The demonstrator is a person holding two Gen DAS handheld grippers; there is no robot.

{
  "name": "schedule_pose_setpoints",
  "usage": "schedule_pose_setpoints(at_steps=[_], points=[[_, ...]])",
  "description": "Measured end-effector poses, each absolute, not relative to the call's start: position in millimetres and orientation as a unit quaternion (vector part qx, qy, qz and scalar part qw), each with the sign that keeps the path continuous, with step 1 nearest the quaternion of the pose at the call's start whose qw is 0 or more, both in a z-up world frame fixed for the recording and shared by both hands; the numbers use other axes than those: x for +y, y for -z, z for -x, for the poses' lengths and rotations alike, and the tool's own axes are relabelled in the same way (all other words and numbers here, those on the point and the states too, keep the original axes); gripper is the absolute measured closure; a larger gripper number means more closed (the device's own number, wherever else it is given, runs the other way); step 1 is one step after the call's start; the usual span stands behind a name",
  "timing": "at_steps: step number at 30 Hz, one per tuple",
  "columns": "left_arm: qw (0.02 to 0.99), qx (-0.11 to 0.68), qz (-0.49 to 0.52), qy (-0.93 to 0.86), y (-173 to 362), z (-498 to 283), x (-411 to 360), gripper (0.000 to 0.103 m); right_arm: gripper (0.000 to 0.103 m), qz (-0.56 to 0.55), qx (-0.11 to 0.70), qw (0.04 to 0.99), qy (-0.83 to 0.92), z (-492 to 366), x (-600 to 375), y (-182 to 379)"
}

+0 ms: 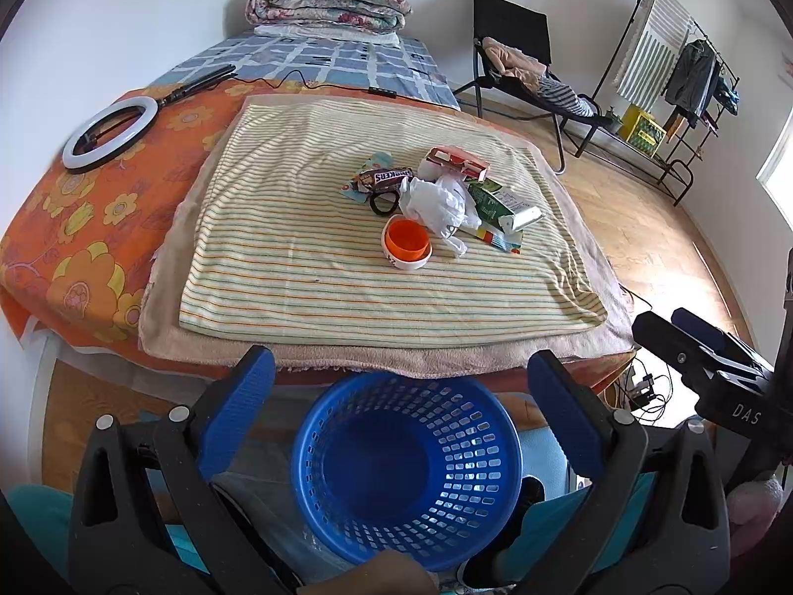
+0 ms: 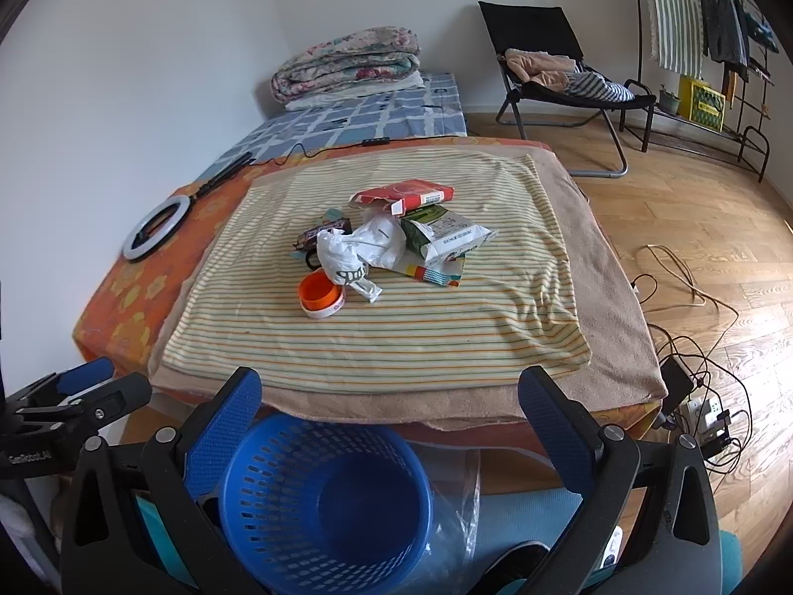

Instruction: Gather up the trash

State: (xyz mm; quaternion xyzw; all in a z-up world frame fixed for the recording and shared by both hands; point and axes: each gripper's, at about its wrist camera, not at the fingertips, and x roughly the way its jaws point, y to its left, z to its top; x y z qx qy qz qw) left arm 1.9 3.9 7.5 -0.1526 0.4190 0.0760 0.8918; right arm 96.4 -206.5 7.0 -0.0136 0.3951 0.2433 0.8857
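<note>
A pile of trash lies mid-way on the striped towel (image 1: 307, 272): an orange-and-white cup (image 1: 406, 244) (image 2: 322, 295), crumpled white plastic (image 1: 436, 203) (image 2: 354, 250), a Snickers wrapper (image 1: 389, 177) (image 2: 322, 230), a red box (image 1: 458, 161) (image 2: 404, 196), a green-white pack (image 1: 505, 206) (image 2: 446, 235). An empty blue basket (image 1: 406, 471) (image 2: 322, 505) stands on the floor below the bed's near edge. My left gripper (image 1: 401, 386) and right gripper (image 2: 391, 406) are both open and empty, held above the basket, short of the trash.
A ring light (image 1: 111, 134) with its cable lies on the orange floral sheet at left. A folded quilt (image 1: 329, 2) sits at the far end. A black chair (image 2: 555, 64), a clothes rack (image 1: 679, 74) and floor cables (image 2: 694, 386) are to the right.
</note>
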Motion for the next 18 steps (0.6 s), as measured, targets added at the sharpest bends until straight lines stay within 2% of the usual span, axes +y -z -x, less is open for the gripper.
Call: schedule_pose_setpoints(at_steps=[18], points=[[0.892, 0.418, 0.156, -0.074, -7.4, -1.8, 5.7, 0.0, 0.0, 0.013, 0.396, 0.885, -0.245, -95.4, -203.5, -7.8]])
